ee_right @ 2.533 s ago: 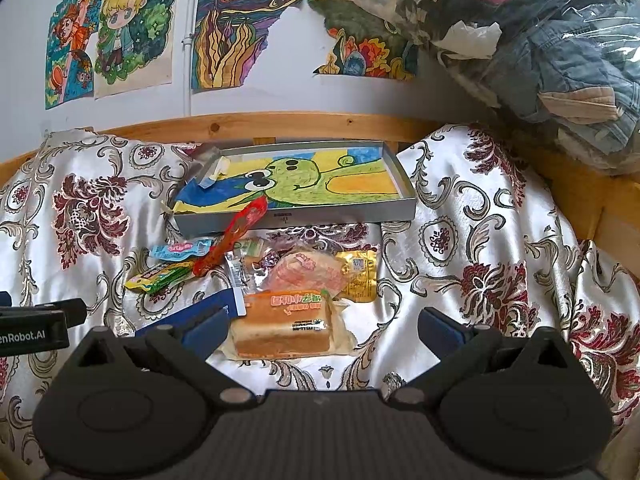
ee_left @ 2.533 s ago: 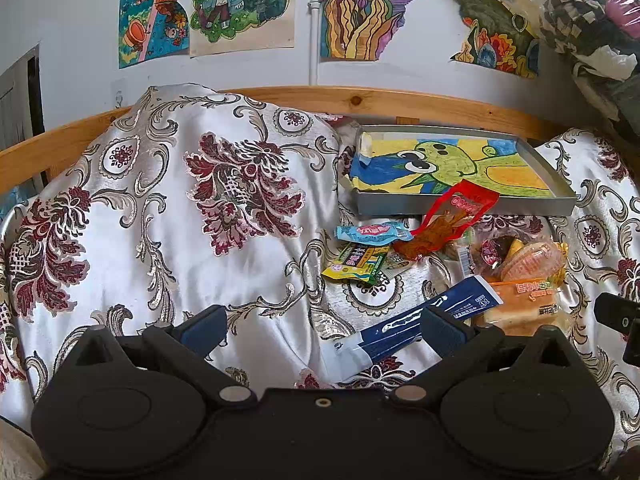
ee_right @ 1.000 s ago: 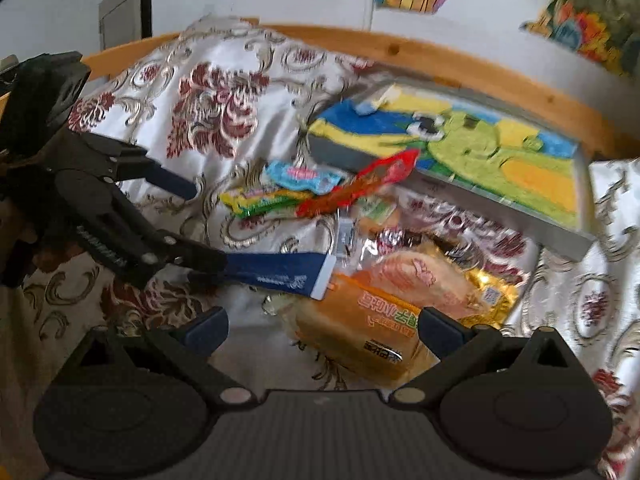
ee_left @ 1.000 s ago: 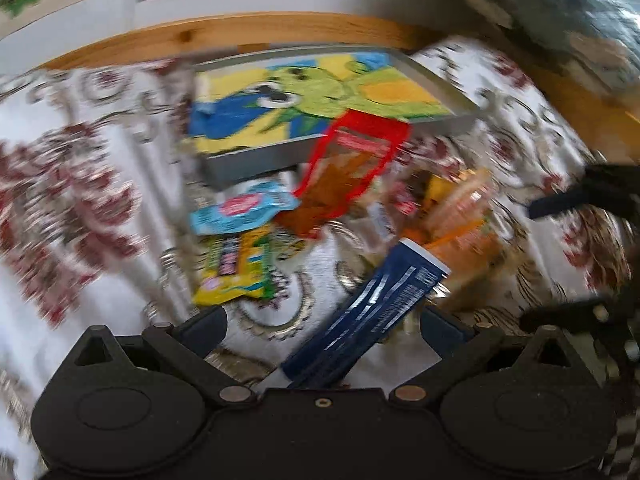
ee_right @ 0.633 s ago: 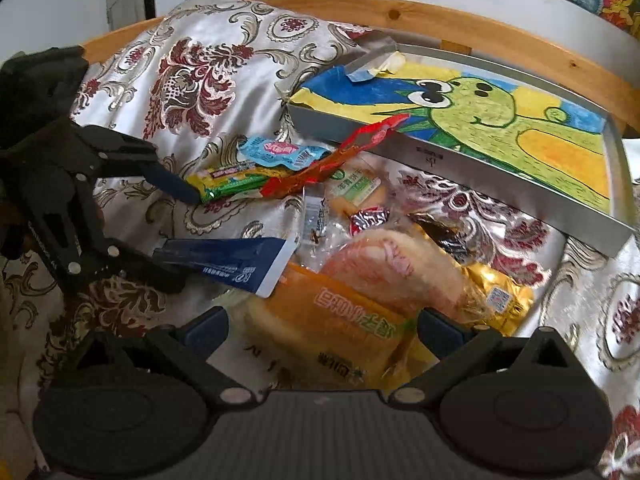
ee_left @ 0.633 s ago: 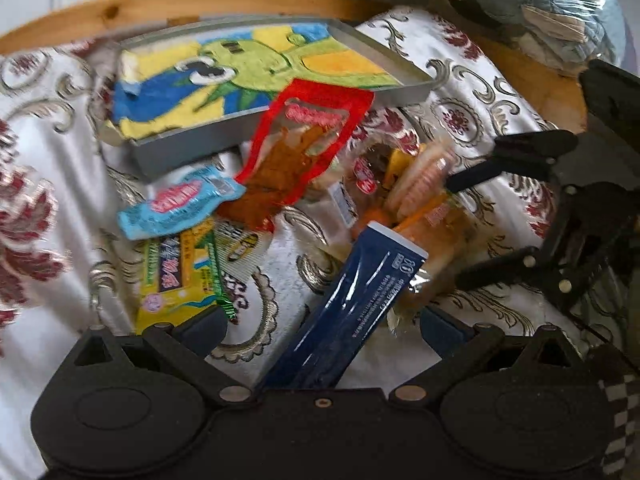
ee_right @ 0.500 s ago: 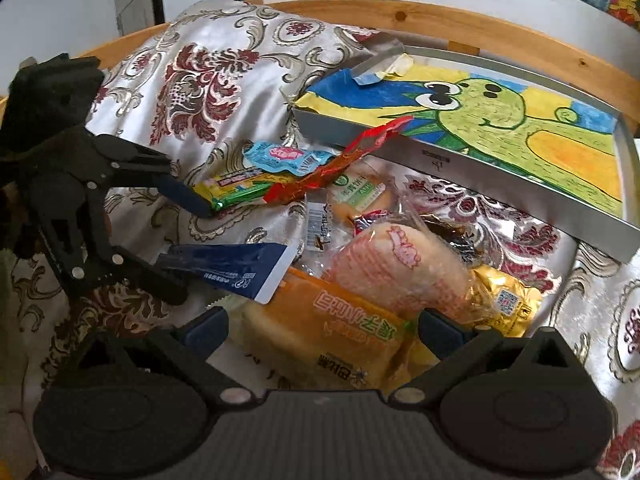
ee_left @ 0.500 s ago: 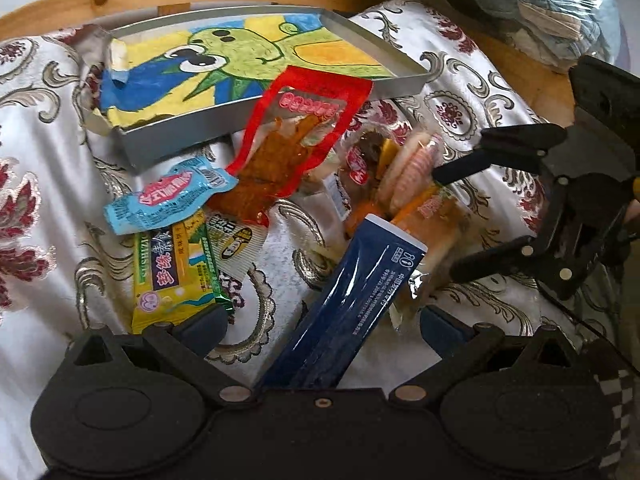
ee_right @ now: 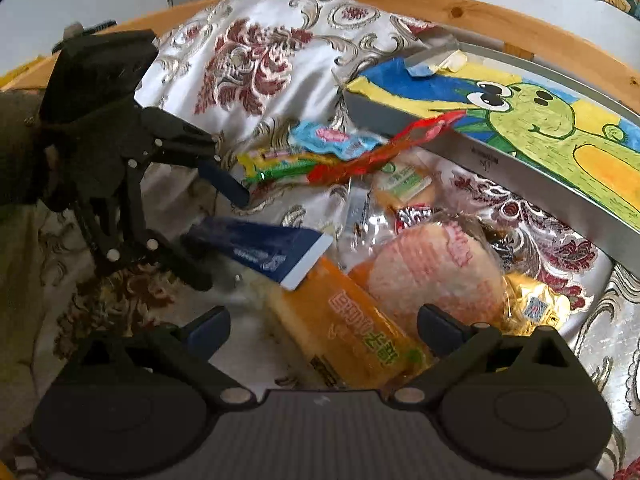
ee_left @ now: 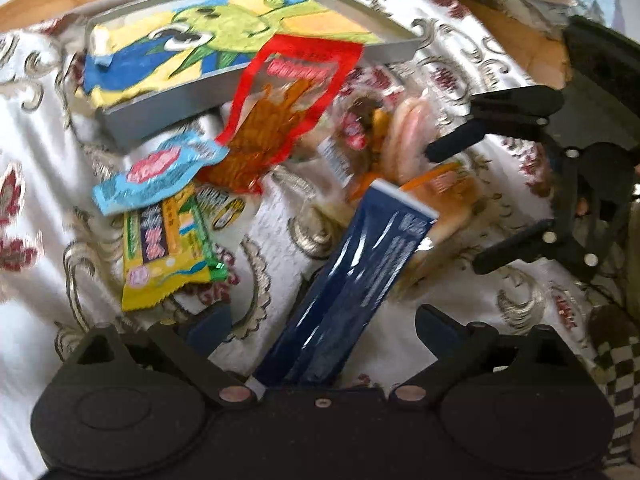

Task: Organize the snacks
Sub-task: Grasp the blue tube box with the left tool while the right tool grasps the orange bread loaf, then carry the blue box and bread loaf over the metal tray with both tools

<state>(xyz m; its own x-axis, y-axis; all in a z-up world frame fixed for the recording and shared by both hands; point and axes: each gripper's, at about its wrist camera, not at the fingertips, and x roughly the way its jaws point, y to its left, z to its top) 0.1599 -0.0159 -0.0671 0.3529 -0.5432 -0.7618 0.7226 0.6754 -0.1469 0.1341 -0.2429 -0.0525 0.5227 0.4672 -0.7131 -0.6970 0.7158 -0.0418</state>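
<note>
In the left wrist view, the left gripper [ee_left: 322, 326] hangs low over a silver brocade cloth [ee_left: 36, 200] with its two fingers spread wide. A long dark blue packet [ee_left: 352, 284] lies between them, running from the gripper body up toward the snack pile; neither blue pad touches it, as far as the blur allows. Left of the packet sit a yellow and green candy bar wrapper [ee_left: 164, 248] and, just above it, a light blue sachet [ee_left: 160, 170]. A red packet of brown strips [ee_left: 288, 108] leans from the pile onto the front wall of a grey tray [ee_left: 168, 114], whose floor is lined with a green cartoon drawing. To the right the right gripper [ee_left: 464, 204] reaches in, its fingers apart, straddling an orange bread package [ee_left: 448, 188].

In the right wrist view, the right gripper [ee_right: 324, 330] is likewise spread, and the orange bread package [ee_right: 352, 328] lies between its pads, its near end under the gripper body. A round pink-printed bun pack [ee_right: 432, 268] rests against the bread, with a gold wrapper [ee_right: 532, 304] beside it. The dark blue packet [ee_right: 264, 248] overlaps the bread's far corner, and the left gripper [ee_right: 216, 236] stands open around its other end. The grey tray [ee_right: 480, 148] sits behind the pile.
</note>
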